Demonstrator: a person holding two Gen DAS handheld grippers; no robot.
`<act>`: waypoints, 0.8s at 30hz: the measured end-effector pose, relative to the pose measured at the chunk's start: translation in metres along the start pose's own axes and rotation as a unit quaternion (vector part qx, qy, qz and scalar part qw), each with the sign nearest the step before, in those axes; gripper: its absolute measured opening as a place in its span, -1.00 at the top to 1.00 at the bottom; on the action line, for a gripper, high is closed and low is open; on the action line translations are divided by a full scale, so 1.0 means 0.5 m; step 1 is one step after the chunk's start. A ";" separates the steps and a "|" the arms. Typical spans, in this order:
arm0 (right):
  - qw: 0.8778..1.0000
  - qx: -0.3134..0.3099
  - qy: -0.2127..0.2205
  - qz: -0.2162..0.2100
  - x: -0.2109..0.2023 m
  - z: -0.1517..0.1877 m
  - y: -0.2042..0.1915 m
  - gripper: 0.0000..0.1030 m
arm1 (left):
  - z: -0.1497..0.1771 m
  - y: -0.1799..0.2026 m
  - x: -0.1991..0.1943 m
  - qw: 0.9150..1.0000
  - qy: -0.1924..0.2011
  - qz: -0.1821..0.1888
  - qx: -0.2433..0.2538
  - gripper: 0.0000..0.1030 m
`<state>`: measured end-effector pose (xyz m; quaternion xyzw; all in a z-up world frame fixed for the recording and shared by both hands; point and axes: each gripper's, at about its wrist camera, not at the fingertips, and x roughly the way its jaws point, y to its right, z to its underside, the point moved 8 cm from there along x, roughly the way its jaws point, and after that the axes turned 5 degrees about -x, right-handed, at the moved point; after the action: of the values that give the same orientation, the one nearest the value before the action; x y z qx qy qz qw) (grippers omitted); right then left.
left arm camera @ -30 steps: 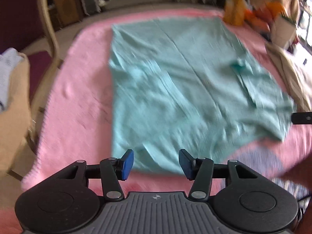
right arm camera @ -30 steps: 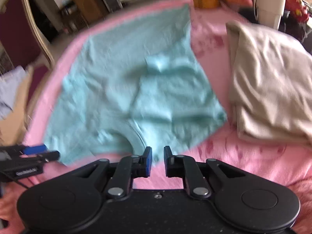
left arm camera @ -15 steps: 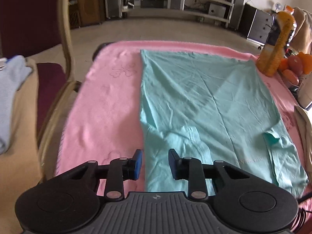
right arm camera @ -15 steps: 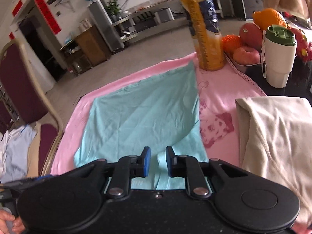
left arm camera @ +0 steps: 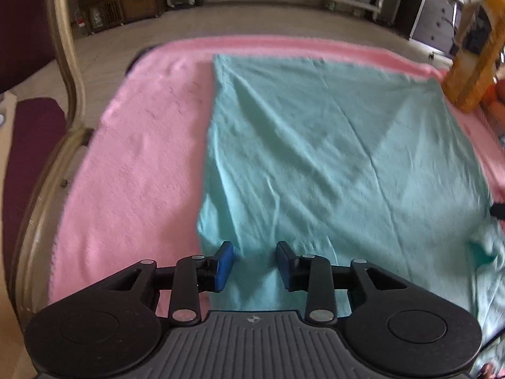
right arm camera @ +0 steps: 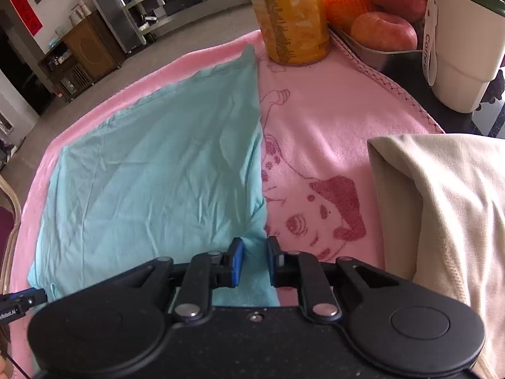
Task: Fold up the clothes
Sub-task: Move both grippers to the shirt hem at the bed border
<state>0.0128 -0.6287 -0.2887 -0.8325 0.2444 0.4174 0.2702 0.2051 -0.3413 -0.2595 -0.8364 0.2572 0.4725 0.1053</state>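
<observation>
A teal T-shirt [left arm camera: 331,158] lies spread flat on a pink blanket [left arm camera: 135,164]. It also shows in the right wrist view [right arm camera: 151,183]. My left gripper [left arm camera: 254,265] is open, low over the shirt's near left edge, with cloth between and under the blue pads. My right gripper [right arm camera: 255,262] is partly open over the shirt's near right edge, with teal cloth in the narrow gap between the pads. I cannot tell whether the pads pinch it. The left gripper's tip [right arm camera: 22,300] shows at the far left of the right wrist view.
A folded cream garment [right arm camera: 442,221] lies right of the shirt. An orange juice bottle [right arm camera: 293,15], a tray of fruit [right arm camera: 378,28] and a white cup [right arm camera: 464,44] stand at the back right. A wooden chair [left arm camera: 63,101] stands left of the table.
Both grippers have dropped and moved forward over the shirt's near edge. The left jaws have opened wider and the right jaws slightly. The shirt lies flatter than a second ago.
</observation>
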 end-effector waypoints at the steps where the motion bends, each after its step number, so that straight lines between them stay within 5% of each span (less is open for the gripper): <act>1: 1.000 0.000 0.007 -0.009 -0.018 -0.009 -0.007 0.68 | -0.015 -0.004 -0.013 1.000 0.011 0.001 -0.004 0.37; 8: 0.995 -0.026 0.088 -0.047 -0.162 -0.132 -0.069 0.47 | -0.151 -0.034 -0.083 0.997 0.077 0.008 -0.016 0.35; 10: 0.993 -0.036 0.105 -0.041 -0.168 -0.168 -0.074 0.42 | -0.187 -0.043 -0.077 0.996 0.084 0.000 -0.022 0.17; 17: 0.991 -0.032 0.131 -0.004 -0.036 -0.274 -0.044 0.37 | -0.284 -0.082 0.053 0.994 0.063 -0.011 -0.086 0.15; 24: 0.990 -0.053 0.125 0.037 0.123 -0.334 -0.004 0.48 | -0.356 -0.079 0.192 0.996 0.054 -0.017 -0.070 0.07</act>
<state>0.1407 -0.7478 -0.2545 -0.8815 0.2846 0.3320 0.1778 0.3974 -0.4145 -0.2488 -0.8701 0.2144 0.4420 0.0407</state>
